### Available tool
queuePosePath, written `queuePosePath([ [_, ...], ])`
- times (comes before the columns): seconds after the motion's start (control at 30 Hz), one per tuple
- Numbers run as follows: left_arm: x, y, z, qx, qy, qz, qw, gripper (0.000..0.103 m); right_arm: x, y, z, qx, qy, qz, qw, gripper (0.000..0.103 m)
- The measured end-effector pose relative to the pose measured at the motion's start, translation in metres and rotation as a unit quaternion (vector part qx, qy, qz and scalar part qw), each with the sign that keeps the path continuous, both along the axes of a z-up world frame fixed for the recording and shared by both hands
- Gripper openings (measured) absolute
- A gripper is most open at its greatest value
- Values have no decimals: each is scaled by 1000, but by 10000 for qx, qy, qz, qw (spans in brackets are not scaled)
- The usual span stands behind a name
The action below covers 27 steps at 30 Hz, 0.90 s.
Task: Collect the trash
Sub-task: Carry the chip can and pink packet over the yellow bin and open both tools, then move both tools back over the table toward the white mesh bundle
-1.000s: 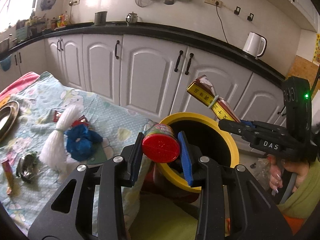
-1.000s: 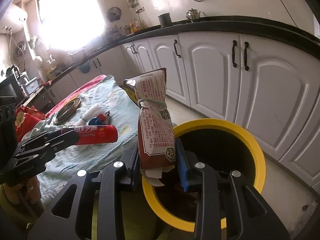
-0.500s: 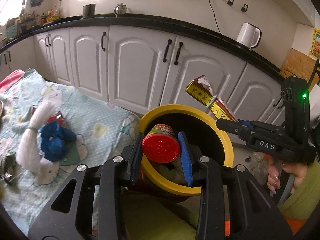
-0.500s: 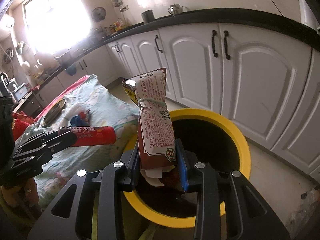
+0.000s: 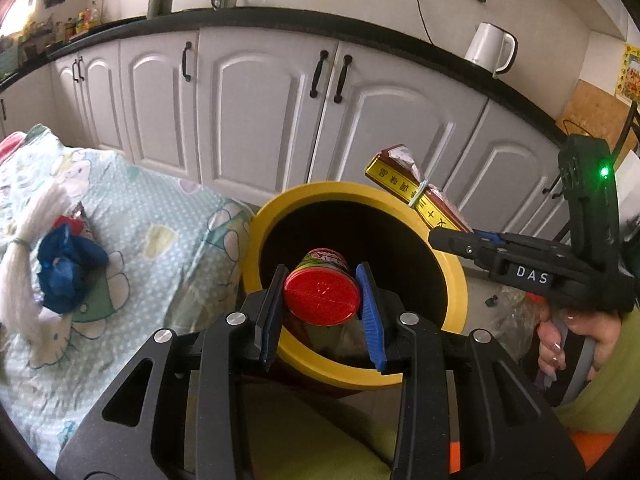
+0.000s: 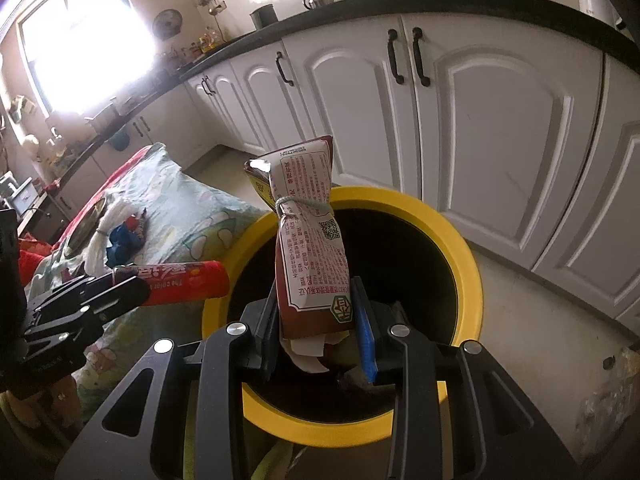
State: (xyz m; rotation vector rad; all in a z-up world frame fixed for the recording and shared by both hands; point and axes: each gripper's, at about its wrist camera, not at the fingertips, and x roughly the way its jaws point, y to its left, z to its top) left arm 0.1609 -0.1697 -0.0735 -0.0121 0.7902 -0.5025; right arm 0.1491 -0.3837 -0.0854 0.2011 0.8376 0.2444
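We held the left claw (image 5: pixel 322 302) clenched on a red-capped can (image 5: pixel 322 295), poised over the mouth of the yellow bin (image 5: pixel 452 280). Our right claw (image 6: pixel 318 330) gripped a tied brown packet (image 6: pixel 310 248) upright above the same bin. Beside the bin, on the patterned bedspread (image 5: pixel 168 216), lay a blue bag (image 5: pixel 66 270) and a white bundle (image 5: pixel 18 264). White cabinets (image 5: pixel 256 112) stood beyond.

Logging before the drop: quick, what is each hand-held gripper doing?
Left hand-held gripper: shut on a red-lidded cylindrical snack can.
Right hand-held gripper: shut on a brown printed packet tied with a band.
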Motion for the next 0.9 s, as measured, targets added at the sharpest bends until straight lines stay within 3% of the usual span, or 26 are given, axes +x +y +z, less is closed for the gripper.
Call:
queuePosePath([
  [0.67,9,-7,-22,-39,317,-89,9994,28,8,-9,-19,56,283,-230,9993,33],
  [0.73,8,-6,-20,-41,257,-45,9997,34,8,-11,-20,78,296,-291,9991,33],
  [0.77,8,-4,-20,-54,239,-18,9997,43,9,-12,-20,63,297,-310,9991,34],
  [0.9,8,5,-15,-186,232,119,9995,59,6,-15,-18,51,230,-426,9988,49],
])
